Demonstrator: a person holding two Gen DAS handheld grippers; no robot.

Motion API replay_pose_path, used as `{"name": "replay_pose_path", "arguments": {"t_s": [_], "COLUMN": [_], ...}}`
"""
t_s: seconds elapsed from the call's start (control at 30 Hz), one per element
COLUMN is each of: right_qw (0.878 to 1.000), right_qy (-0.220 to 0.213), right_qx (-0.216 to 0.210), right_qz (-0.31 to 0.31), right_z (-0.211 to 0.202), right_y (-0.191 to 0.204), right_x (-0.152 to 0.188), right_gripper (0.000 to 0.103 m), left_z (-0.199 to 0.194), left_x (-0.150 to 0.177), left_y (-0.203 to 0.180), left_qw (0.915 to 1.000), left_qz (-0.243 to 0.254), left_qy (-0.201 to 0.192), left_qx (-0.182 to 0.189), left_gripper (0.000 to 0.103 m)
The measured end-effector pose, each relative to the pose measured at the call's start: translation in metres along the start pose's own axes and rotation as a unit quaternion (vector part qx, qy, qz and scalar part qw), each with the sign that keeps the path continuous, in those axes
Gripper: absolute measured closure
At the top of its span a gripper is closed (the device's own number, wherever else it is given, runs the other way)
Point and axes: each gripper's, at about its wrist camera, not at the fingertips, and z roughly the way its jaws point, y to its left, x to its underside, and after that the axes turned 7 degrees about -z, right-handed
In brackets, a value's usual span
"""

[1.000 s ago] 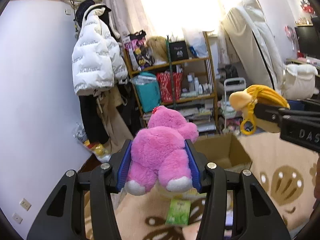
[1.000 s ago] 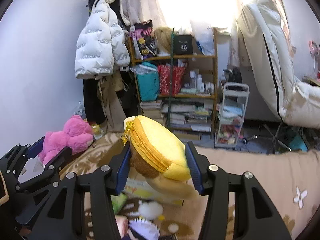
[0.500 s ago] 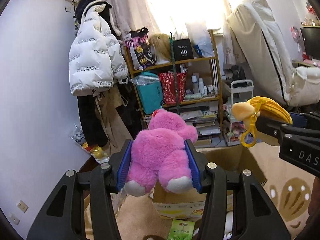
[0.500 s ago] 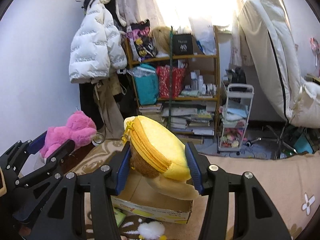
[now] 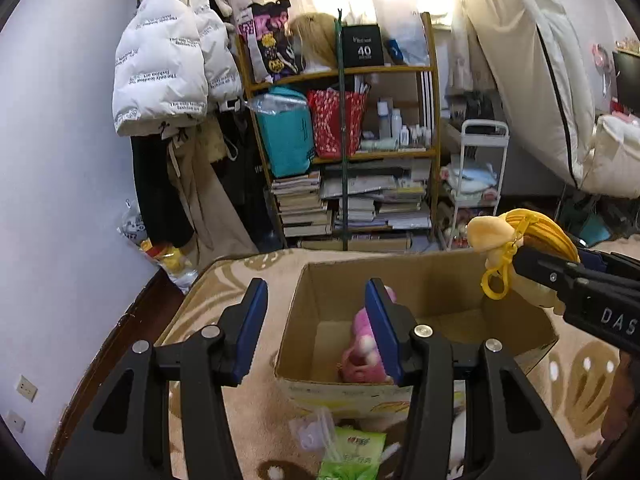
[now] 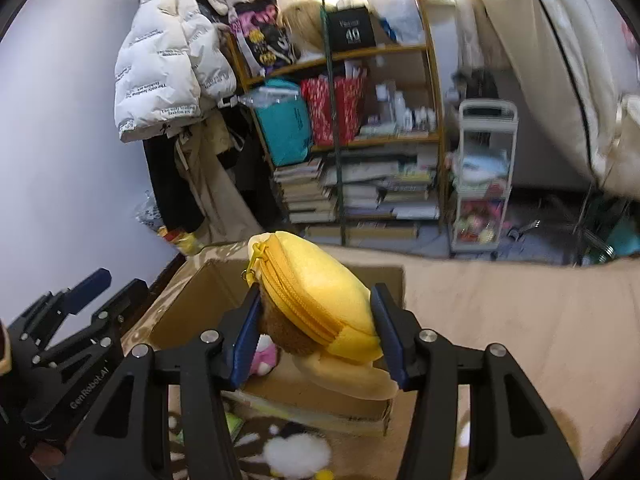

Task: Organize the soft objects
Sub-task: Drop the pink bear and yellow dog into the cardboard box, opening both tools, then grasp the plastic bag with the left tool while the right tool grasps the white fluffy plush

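Above an open brown cardboard box (image 5: 420,292) on a beige rug: left gripper (image 5: 316,324) parted, empty; fluffy pink plush toy (image 5: 362,352) lies inside. Right gripper (image 6: 314,330) clamps a yellow zippered plush pouch (image 6: 316,300). Best centre it over the box w/ clearance, then release.

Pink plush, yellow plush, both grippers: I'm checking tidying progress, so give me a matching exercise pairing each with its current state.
Things:
1. pink plush toy
2. yellow plush pouch
3. left gripper
4. cardboard box

States:
A. clamped between the right gripper pads
B. lying inside the box
C. open, holding nothing
D. standing open on the patterned blanket

Pairs: 1-B, 2-A, 3-C, 4-D
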Motion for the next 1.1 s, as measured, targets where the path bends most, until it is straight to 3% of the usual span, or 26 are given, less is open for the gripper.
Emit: {"name": "replay_pose_path", "arguments": {"t_s": [0.13,0.3,0.43,0.67,1.1], "right_qw": [1.0,1.0,1.0,1.0,0.999], "right_qy": [0.017,0.018,0.011,0.013,0.052], "right_qx": [-0.014,-0.015,-0.009,-0.006,0.001], "right_qz": [0.007,0.012,0.016,0.02,-0.002], "right_z": [0.009,0.007,-0.001,-0.015,-0.031], "right_y": [-0.002,-0.003,-0.004,-0.003,0.013], "right_x": [0.006,0.009,0.008,0.012,0.038], "right_gripper": [0.044,0.031,0.015,0.003,0.0], "left_z": [0.005,0.007,0.003,-0.009,-0.024], "left_x": [0.004,0.008,0.009,0.015,0.032], "left_y": [0.001,0.004,0.01,0.017,0.037], "left_qw": [0.9999,0.9996,0.9994,0.999,0.9953], "left_qz": [-0.001,-0.001,-0.007,0.004,0.001], "left_qy": [0.017,0.029,0.031,0.036,0.09], "left_qx": [-0.001,-0.005,-0.009,-0.025,-0.037], "left_gripper": [0.05,0.041,0.025,0.009,0.008]}}
